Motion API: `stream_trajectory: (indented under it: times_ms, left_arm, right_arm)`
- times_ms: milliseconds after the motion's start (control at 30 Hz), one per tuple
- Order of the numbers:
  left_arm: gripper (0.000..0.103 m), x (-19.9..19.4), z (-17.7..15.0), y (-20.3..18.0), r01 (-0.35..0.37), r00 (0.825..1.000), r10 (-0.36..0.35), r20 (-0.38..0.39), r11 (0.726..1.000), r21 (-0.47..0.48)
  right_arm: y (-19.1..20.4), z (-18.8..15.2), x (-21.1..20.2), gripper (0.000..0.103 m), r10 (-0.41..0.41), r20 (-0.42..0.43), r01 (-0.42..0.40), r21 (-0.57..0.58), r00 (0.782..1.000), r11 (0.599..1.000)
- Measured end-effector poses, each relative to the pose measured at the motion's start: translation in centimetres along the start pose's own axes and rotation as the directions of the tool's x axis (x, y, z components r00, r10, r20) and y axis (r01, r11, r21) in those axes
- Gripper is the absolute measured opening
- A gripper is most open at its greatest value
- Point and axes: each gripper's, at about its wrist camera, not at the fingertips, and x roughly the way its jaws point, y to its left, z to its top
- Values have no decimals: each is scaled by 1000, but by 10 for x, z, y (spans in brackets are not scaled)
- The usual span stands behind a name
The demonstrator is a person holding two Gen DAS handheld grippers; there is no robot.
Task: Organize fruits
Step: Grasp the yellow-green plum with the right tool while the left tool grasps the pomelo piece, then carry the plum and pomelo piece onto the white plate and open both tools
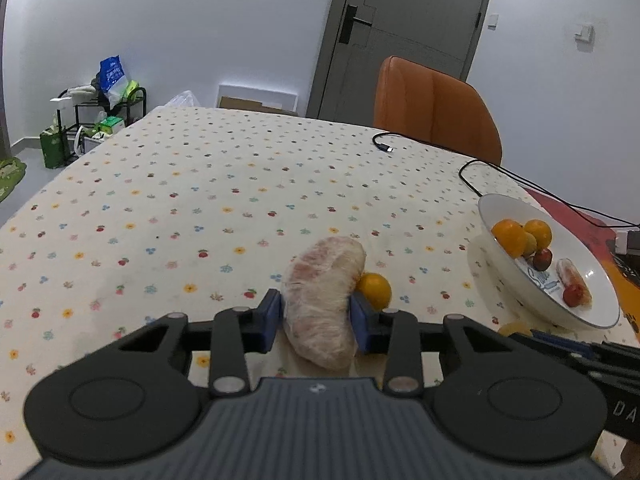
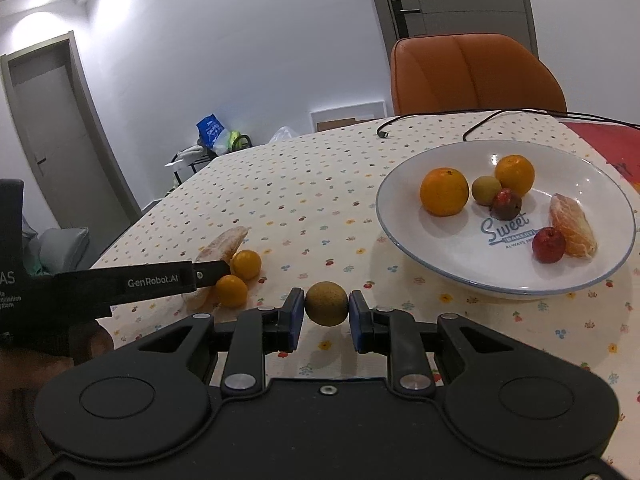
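Left gripper (image 1: 316,316) is squeezing a peeled pomelo wedge (image 1: 324,300) down on the table (image 1: 200,184). Only the right wrist view is showing the right gripper (image 2: 326,312) pinching a brownish round fruit (image 2: 326,304) near the plate (image 2: 400,208), plus two small oranges (image 2: 232,290) beside the wedge.

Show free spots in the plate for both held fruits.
Plate: bare near-left floor, between the big orange and the front rim. The middle cluster and the right side by the peeled segment are crowded. The tablecloth left of the plate is bare.
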Motion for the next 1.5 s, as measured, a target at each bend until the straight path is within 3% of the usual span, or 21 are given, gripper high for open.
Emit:
stream_trajectory:
  times_ms: [533,1033,1500]
  left_arm:
    - [36,-22,5,-4,-6,1000,6,29,1000,7]
    - [36,-39,11,-46,37,995,-43,90,997,69]
    - [35,-39,15,-88,98,989,-111,101,988,121]
  right_arm:
    - [-4,2,-15,23,-12,43,11,13,999,1000]
    - [-27,5,-45,23,-47,112,42,48,993,998]
    - [-60,6,-63,23,-106,155,90,109,982,990]
